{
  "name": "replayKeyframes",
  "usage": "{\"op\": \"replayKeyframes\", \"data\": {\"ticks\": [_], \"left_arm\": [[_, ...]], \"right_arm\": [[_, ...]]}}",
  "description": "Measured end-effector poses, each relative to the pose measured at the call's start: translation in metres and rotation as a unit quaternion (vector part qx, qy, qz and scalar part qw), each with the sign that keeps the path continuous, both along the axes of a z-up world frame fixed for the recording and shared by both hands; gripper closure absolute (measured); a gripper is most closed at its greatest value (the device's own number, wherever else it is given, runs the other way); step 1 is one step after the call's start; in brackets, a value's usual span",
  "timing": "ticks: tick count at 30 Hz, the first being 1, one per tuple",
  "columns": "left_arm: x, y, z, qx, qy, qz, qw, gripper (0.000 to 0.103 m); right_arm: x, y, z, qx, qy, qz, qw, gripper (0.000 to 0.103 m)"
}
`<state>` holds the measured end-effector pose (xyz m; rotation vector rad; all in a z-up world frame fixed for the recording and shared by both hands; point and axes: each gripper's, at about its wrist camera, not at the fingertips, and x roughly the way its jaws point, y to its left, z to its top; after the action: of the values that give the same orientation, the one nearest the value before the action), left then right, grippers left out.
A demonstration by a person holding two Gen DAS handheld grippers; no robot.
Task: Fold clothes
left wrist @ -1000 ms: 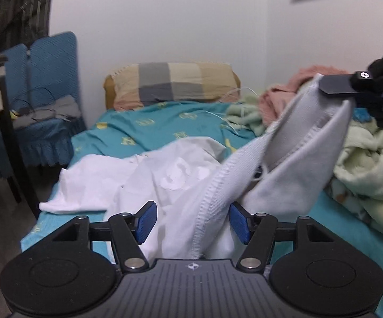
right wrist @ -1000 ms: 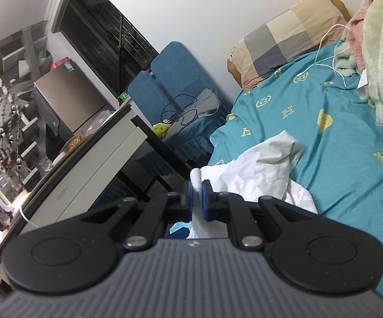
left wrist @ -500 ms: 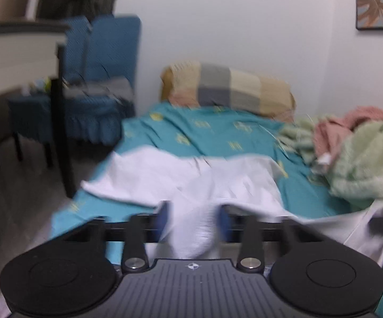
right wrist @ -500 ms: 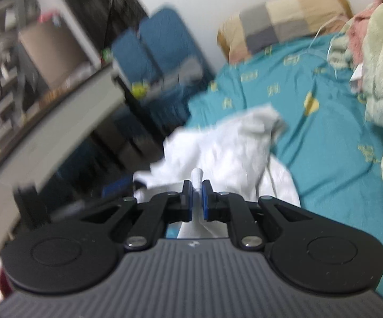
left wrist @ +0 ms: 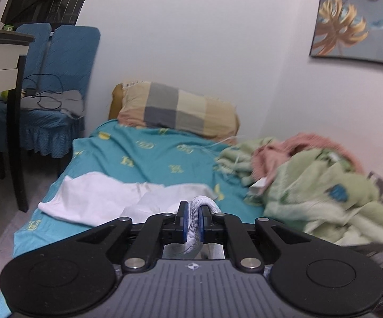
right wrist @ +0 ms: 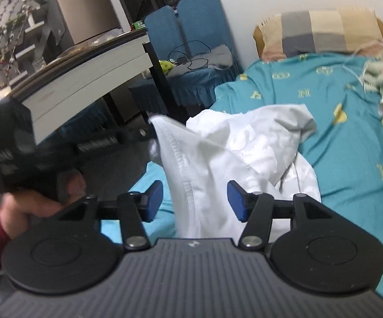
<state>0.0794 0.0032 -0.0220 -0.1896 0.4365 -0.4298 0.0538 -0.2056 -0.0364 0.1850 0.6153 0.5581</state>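
1. Your left gripper had its jaws squeezed shut on a thick stitched edge of the soft white cotton shirt. Only a small bunch of cloth sat between the blue pads.
2. Your right gripper had its jaws wide open. A hem of the white shirt hung between them, but I judged that nothing was pinched there.
3. The shirt lay crumpled on the near part of the teal bed sheet with yellow marks, with one part lifted up toward your left gripper.
4. The cloth might have slipped out of the left pads, because the bite was small and the shirt's weight pulled on it.
5. With just one hold, the shirt might have bunched or twisted instead of opening flat.
6. The shirt lay near the bed's edge, so a pull might have dragged it onto the floor.
7. The fluffy green and pink blanket pile sat near, and the shirt might have landed on it.
8. You had two grippers, one white shirt, one checked tan and grey pillow, one blanket pile, and two blue padded chairs.
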Motion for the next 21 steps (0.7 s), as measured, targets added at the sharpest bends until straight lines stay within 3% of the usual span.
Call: {"op": "replayKeyframes", "data": {"ticks": [5,9,14,17,21], "left_arm": [[-0.012,0.0,0.013,-0.014,-0.013,-0.02,0.9996,0.095],[-0.015,0.0,0.014,-0.017,-0.014,-0.021,0.9995,0.095],[-0.012,0.007,0.016,-0.028,-0.016,0.016,0.9993,0.096],[-0.01,0.014,0.017,-0.051,-0.01,0.03,0.9982,0.096],[-0.013,0.016,0.019,-0.063,-0.015,0.022,0.9977,0.096]], "right_arm": [[0.003,0.032,-0.006,-0.021,-0.012,-0.003,1.0,0.047],[0.007,0.05,-0.016,-0.07,-0.022,-0.055,0.996,0.047],[0.007,0.061,-0.026,-0.161,-0.049,-0.139,0.976,0.048],[0.006,0.047,-0.022,-0.179,-0.056,-0.197,0.962,0.048],[0.004,0.044,-0.023,-0.219,-0.045,-0.201,0.954,0.048]]}}
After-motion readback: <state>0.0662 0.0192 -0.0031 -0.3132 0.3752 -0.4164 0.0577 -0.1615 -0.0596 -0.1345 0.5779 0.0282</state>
